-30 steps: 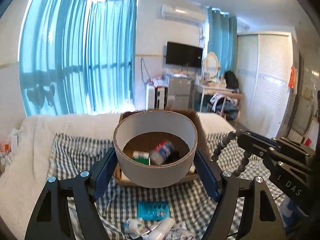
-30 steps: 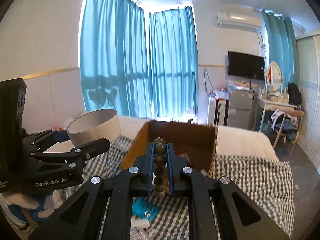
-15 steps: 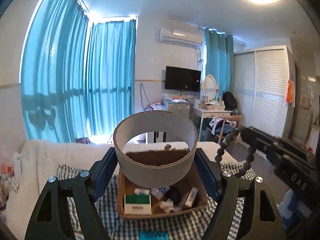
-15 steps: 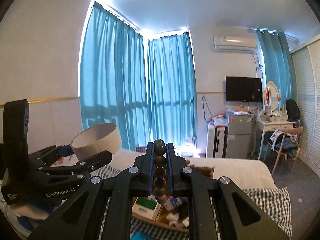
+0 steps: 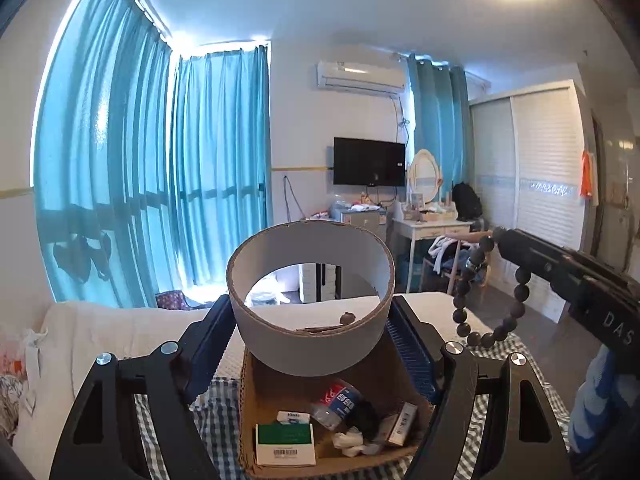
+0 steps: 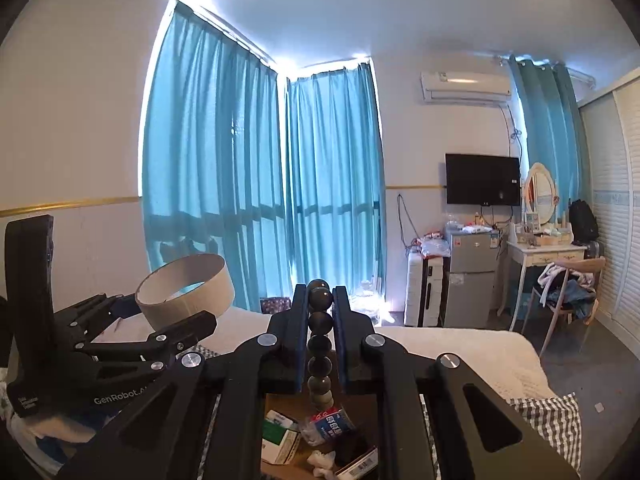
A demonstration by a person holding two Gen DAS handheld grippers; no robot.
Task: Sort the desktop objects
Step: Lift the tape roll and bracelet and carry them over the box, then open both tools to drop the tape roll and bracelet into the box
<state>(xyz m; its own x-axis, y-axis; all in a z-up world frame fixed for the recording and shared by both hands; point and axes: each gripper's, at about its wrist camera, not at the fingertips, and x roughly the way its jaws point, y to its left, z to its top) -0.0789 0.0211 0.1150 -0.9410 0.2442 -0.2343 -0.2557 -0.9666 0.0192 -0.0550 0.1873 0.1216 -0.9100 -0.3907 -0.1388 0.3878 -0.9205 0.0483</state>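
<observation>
In a bedroom hung with blue curtains (image 5: 160, 184), we hold two hand-held grippers above a cardboard box (image 5: 280, 396) that sits on a checked cloth (image 5: 216, 420) spread over the bed.

The left gripper (image 5: 310, 320) has its jaws spread wide yet pressed against the outer wall of a cardboard ring (image 5: 312, 344), one blue pad on each side, so the ring hangs clear in the air above the far end of the box. Seen from the right wrist, the same ring (image 6: 188, 296) sits at about nine o'clock, clamped in the left gripper (image 6: 176, 312).

The right gripper (image 6: 320, 312) has its fingers pressed nearly together, pinching a string of dark beads (image 6: 320, 344) that dangles between them toward the box below. From the left wrist, the bead string (image 5: 488, 300) hangs as a loop at about three o'clock from the tip of the right gripper (image 5: 500, 240).

Inside the box lie a green and white carton (image 5: 285, 442), a crushed plastic bottle (image 5: 336, 402) with a blue label, a crumpled white wad (image 5: 352, 440) and a small packet (image 5: 400, 424) at the box's four o'clock corner.

At twelve o'clock across the room we see a wall television (image 5: 369, 161) and, above it, an air conditioner (image 5: 360, 76).
</observation>
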